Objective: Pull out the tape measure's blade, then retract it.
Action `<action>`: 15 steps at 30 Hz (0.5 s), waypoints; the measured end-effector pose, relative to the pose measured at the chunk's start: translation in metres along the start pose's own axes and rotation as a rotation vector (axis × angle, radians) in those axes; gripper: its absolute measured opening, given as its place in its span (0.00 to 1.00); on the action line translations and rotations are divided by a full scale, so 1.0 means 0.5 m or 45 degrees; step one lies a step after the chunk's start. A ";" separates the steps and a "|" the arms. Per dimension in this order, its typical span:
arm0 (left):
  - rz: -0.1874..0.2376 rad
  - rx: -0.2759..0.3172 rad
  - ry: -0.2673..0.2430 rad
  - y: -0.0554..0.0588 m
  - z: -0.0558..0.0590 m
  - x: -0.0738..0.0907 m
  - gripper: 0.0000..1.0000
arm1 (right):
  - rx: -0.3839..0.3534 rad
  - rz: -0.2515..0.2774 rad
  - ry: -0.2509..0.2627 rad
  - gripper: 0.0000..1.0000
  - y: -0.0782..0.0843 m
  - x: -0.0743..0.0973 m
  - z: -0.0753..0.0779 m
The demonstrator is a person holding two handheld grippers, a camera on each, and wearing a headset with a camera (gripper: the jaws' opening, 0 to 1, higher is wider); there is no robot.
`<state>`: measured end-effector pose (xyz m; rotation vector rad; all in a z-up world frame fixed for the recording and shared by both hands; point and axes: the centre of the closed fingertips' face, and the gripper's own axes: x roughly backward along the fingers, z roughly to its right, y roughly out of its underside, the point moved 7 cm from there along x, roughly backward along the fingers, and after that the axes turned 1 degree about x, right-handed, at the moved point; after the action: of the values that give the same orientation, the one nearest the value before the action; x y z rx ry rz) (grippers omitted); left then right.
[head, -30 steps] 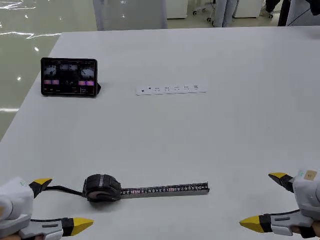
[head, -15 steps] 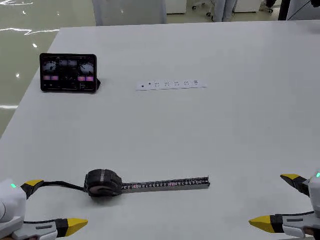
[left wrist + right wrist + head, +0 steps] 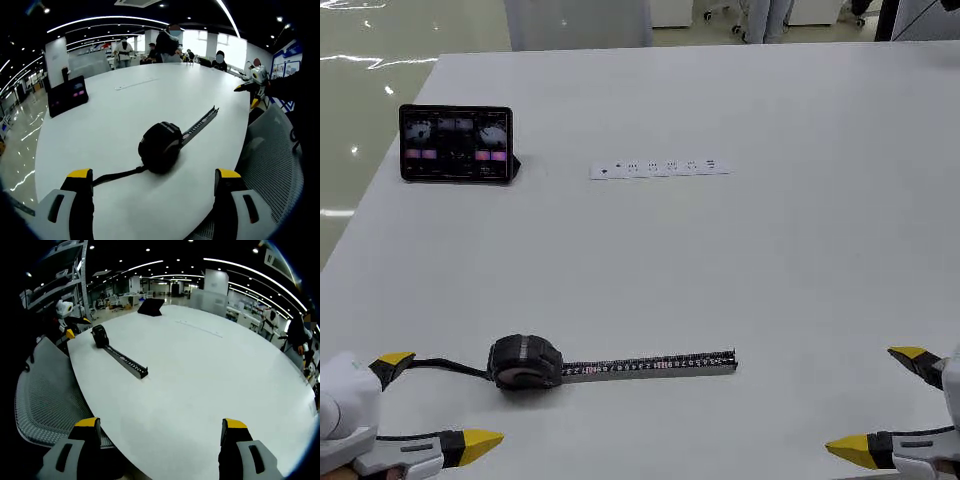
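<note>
Tape measure [image 3: 525, 362] sits on the white table [image 3: 740, 250], near the front edge, left of centre in the head view. The black case lies on its side. Blade [image 3: 650, 365] is partly out and flat on the table, with its long axis running left-right, roughly parallel to the near edge. The hook end points toward the right gripper [image 3: 877, 400], well short of it. Wrist strap [image 3: 450, 368] trails the opposite way from the case, its end just beside one jaw tip of the left gripper [image 3: 440, 399]; contact can't be confirmed.

Left gripper: jaws spread wide, nothing held, case centred ahead between them. Right gripper: jaws also wide apart, empty, well clear of the blade tip.

Far side of the table: a tablet [image 3: 456, 145] propped upright and a white power strip [image 3: 660, 168].
</note>
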<state>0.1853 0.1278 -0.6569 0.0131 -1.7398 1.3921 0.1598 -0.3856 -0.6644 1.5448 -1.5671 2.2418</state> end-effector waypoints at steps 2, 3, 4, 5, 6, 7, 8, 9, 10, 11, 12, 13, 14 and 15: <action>0.013 0.025 0.002 -0.005 0.002 -0.001 0.99 | -0.006 -0.004 -0.004 0.99 0.001 0.000 0.001; 0.005 0.045 0.005 -0.008 0.005 -0.001 0.99 | -0.004 -0.012 -0.007 0.99 0.001 0.000 -0.001; 0.005 0.044 0.002 -0.008 0.005 -0.003 0.99 | 0.000 -0.017 -0.010 0.99 0.002 -0.001 -0.001; 0.005 0.045 -0.003 -0.009 0.006 -0.005 0.99 | 0.009 -0.023 -0.014 0.99 0.001 -0.003 -0.002; 0.007 0.047 -0.003 -0.011 0.011 -0.008 0.99 | 0.034 -0.008 -0.021 0.99 -0.003 -0.006 -0.003; 0.010 0.050 0.000 -0.014 0.016 -0.010 0.99 | 0.045 -0.012 -0.025 0.99 -0.005 -0.008 -0.005; 0.032 0.081 -0.014 -0.021 0.021 -0.017 0.99 | 0.054 -0.032 -0.034 0.99 -0.004 -0.011 -0.007; 0.047 0.088 -0.014 -0.026 0.027 -0.021 0.99 | 0.063 -0.039 -0.038 0.99 -0.005 -0.013 -0.007; 0.055 0.086 -0.020 -0.030 0.031 -0.024 0.99 | 0.069 -0.041 -0.041 0.99 -0.005 -0.015 -0.003; 0.067 0.077 -0.050 -0.036 0.034 -0.031 0.99 | 0.072 -0.045 -0.045 0.99 -0.007 -0.018 -0.001; 0.075 0.059 -0.071 -0.039 0.035 -0.036 0.99 | 0.074 -0.049 -0.047 0.99 -0.007 -0.020 0.002; 0.055 0.037 -0.131 -0.039 0.032 -0.042 0.99 | 0.079 -0.049 -0.049 0.99 -0.009 -0.022 0.003; 0.032 0.055 -0.159 -0.037 0.033 -0.046 0.99 | 0.080 -0.051 -0.049 0.99 -0.010 -0.023 0.004; 0.034 0.061 -0.152 -0.038 0.036 -0.051 0.99 | 0.081 -0.053 -0.050 0.99 -0.013 -0.024 0.005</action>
<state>0.1994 0.0941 -0.6575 0.1019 -1.8098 1.4784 0.1709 -0.3783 -0.6682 1.6313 -1.4715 2.2747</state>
